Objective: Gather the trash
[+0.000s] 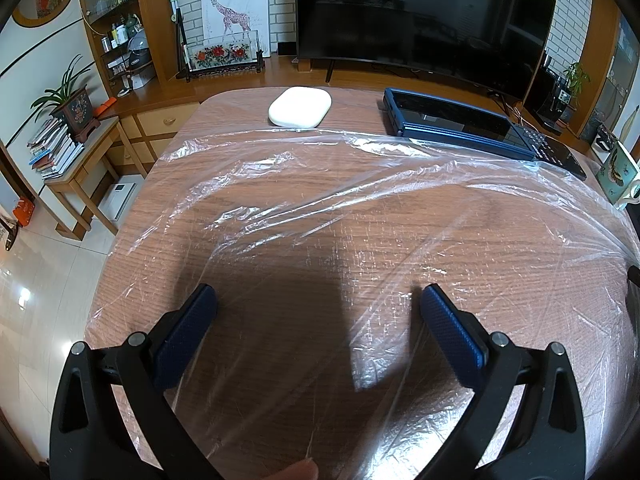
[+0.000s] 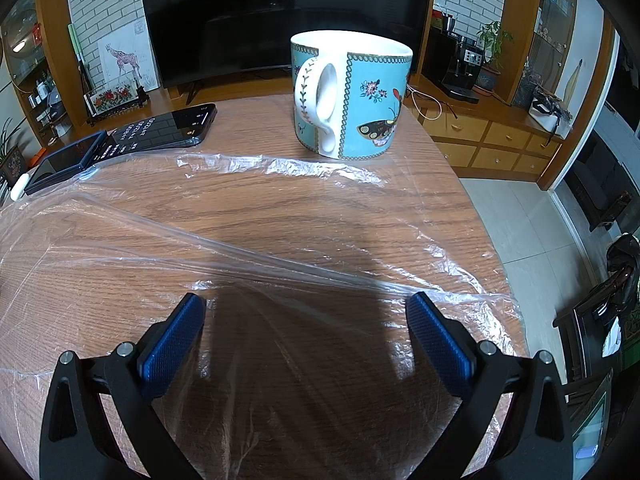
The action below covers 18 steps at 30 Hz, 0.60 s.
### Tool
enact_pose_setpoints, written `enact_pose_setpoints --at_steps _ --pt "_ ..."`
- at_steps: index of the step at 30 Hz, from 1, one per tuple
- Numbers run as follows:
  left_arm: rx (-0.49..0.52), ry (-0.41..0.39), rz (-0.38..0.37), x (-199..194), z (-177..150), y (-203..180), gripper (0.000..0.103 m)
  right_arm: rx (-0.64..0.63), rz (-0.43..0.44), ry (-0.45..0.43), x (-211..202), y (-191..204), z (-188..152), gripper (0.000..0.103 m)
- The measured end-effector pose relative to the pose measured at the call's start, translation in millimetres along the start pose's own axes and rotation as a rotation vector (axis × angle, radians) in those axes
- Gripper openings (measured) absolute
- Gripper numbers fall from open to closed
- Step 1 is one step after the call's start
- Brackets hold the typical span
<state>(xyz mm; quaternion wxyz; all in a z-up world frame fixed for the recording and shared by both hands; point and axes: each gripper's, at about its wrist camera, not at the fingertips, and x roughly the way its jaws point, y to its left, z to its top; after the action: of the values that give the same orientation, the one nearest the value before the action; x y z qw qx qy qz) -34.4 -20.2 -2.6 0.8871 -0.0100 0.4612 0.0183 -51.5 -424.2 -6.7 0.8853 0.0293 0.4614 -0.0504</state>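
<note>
Clear plastic sheet (image 1: 360, 208) is lying flat across the wooden table (image 1: 248, 100), spreading under both grippers. Left gripper (image 1: 318, 300) and right gripper (image 2: 306, 308) are both hovering over it, fingers spread wide, gripping nothing. A raised fold is running diagonally from far left toward the right gripper's right-hand fingertip (image 2: 424, 312), so right looks nearer a pinchable ridge. Mug (image 2: 352, 96), white case (image 1: 300, 106) and dark device (image 1: 472, 128) are sitting at the sheet's far edge; judging they aren't trash.
</note>
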Motion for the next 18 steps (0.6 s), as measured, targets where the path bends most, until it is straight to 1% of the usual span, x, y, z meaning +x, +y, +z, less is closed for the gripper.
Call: enact_pose_setpoints --at_steps 18 --pt "0.0 0.0 -0.001 0.3 0.6 0.4 0.102 0.0 0.0 0.0 -0.4 -0.2 -0.1 0.099"
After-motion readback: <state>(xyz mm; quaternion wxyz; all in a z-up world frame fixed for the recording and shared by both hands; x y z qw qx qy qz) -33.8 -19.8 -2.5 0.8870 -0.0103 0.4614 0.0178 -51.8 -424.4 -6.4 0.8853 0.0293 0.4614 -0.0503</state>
